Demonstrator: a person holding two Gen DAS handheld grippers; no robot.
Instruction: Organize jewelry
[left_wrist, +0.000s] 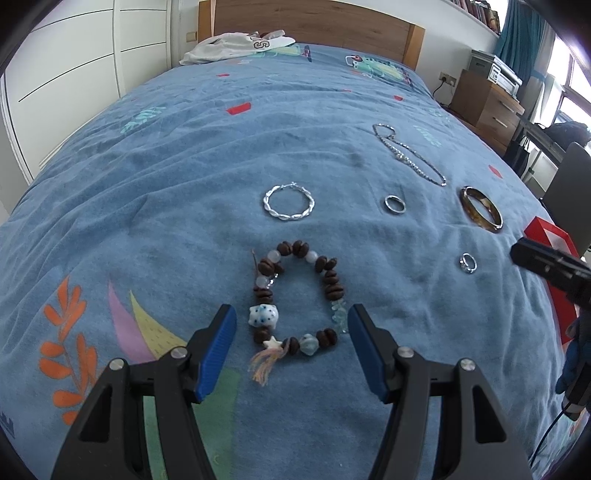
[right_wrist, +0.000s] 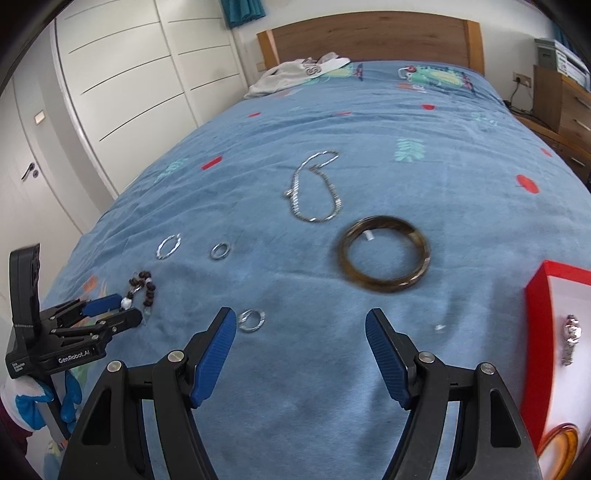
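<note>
A brown beaded bracelet (left_wrist: 299, 299) with a white charm lies on the blue bedspread (left_wrist: 166, 166), its near half between the fingers of my left gripper (left_wrist: 291, 325), which stands open around it. My right gripper (right_wrist: 301, 328) is open and empty, hovering over bare cloth; a small ring (right_wrist: 252, 319) lies just beyond its left finger and a brown bangle (right_wrist: 386, 253) lies ahead to the right. Farther off are a silver chain (right_wrist: 314, 188), a plain ring (right_wrist: 221, 250) and a twisted silver hoop (left_wrist: 289, 203). A red-edged white box (right_wrist: 554, 332) holds a silver piece (right_wrist: 571, 338).
The left gripper (right_wrist: 110, 317) shows at the left of the right wrist view, held by a blue-gloved hand (right_wrist: 48, 402). White clothing (left_wrist: 236, 46) lies by the wooden headboard (left_wrist: 306, 18). White wardrobe doors (right_wrist: 129, 92) stand left; a wooden drawer unit (left_wrist: 484, 99) stands right.
</note>
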